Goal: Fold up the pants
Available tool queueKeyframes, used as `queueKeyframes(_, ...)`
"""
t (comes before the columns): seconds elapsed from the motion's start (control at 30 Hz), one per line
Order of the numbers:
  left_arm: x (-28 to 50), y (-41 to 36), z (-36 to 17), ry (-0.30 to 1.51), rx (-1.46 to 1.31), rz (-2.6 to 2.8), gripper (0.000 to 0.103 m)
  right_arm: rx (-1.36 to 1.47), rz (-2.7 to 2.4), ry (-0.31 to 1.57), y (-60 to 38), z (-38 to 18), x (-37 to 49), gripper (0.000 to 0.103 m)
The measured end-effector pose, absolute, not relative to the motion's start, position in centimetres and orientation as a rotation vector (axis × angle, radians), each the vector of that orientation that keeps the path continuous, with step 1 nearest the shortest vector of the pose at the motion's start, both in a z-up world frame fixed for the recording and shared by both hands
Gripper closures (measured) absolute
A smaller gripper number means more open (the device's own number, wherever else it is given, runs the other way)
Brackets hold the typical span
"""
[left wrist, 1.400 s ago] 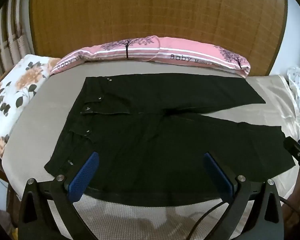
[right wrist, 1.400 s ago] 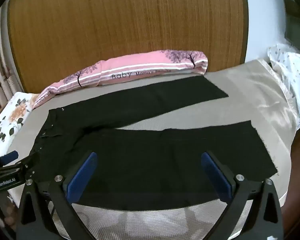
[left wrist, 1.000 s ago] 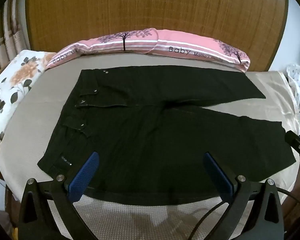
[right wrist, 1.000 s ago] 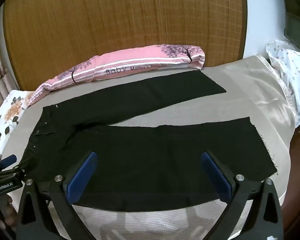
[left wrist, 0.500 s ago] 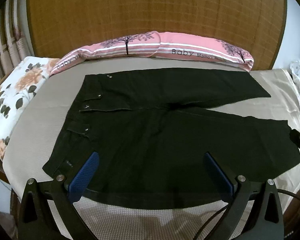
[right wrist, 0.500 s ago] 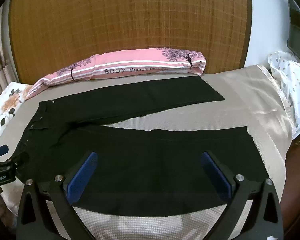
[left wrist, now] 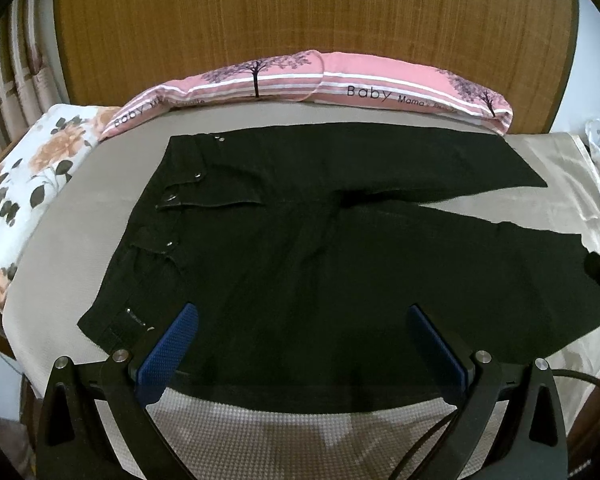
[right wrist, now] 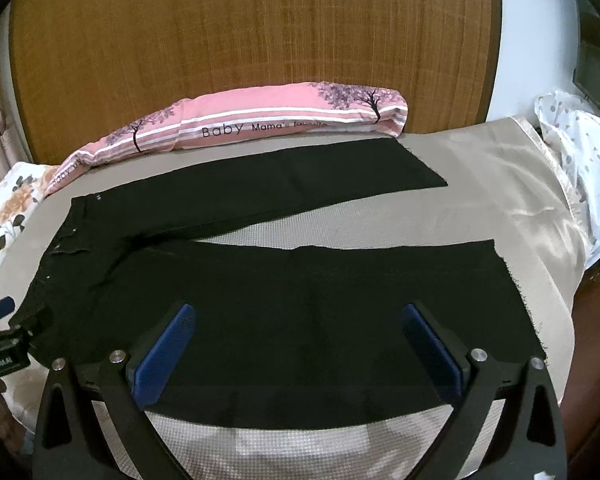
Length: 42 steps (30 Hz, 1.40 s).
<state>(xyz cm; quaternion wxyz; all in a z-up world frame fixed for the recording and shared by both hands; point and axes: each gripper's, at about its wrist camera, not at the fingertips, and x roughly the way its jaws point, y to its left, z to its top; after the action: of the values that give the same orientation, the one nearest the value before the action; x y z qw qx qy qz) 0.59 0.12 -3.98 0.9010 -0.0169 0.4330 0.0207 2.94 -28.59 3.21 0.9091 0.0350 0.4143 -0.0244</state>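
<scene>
Pants point(left wrist: 320, 264): soft, limp black cloth lying flat on bed point(right wrist: 480, 184); I am holding both fingers apart, empty, judging waistband and hem the best grips.

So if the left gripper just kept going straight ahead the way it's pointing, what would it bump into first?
Most likely the black pants: the open left gripper points over the near trouser leg spread flat on the bed. Its height above the cloth is unclear.

Each hand-held gripper point(left wrist: 302, 316) point(right wrist: 298, 314): black frame, blue textured pads point(left wrist: 168, 354), silver screws point(left wrist: 481, 356), black cable point(left wrist: 580, 376) on left.
</scene>
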Motion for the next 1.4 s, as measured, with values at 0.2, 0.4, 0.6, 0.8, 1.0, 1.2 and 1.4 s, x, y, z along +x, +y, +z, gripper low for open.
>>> queueKeyframes(0.2, 0.6, 0.1, -4.7, 0.911, -0.043, 0.049, 0.000, 0.080, -0.046, 0.868, -28.6, 2.9, 3.0, 0.001)
queueKeyframes(0.4, 0.5, 0.0, -5.4, 0.921, -0.039, 0.058, 0.000, 0.089, -0.040, 0.888, -28.6, 2.5, 3.1, 0.001)
queueKeyframes(0.6, 0.5, 0.2, -5.7, 0.931, -0.040, 0.062, 0.000, 0.100, -0.040, 0.905, -28.7, 2.1, 3.3, 0.001)
queueKeyframes(0.8, 0.5, 0.2, -5.9, 0.932, -0.042, 0.069, 0.000, 0.102, -0.040, 0.909, -28.6, 2.0, 3.6, 0.001)
queueKeyframes(1.0, 0.4, 0.0, -5.9, 0.933, -0.036, 0.068, 0.000, 0.106, -0.044, 0.920, -28.6, 1.8, 3.7, 0.001)
queueKeyframes(1.2, 0.5, -0.1, -5.9, 0.939, -0.033, 0.069, 0.000, 0.107, -0.048, 0.933, -28.5, 1.5, 4.0, 0.001)
queueKeyframes(1.4, 0.5, -0.1, -6.1, 0.942, -0.032, 0.070, 0.000, 0.111, -0.047, 0.940, -28.5, 1.3, 4.1, 0.001)
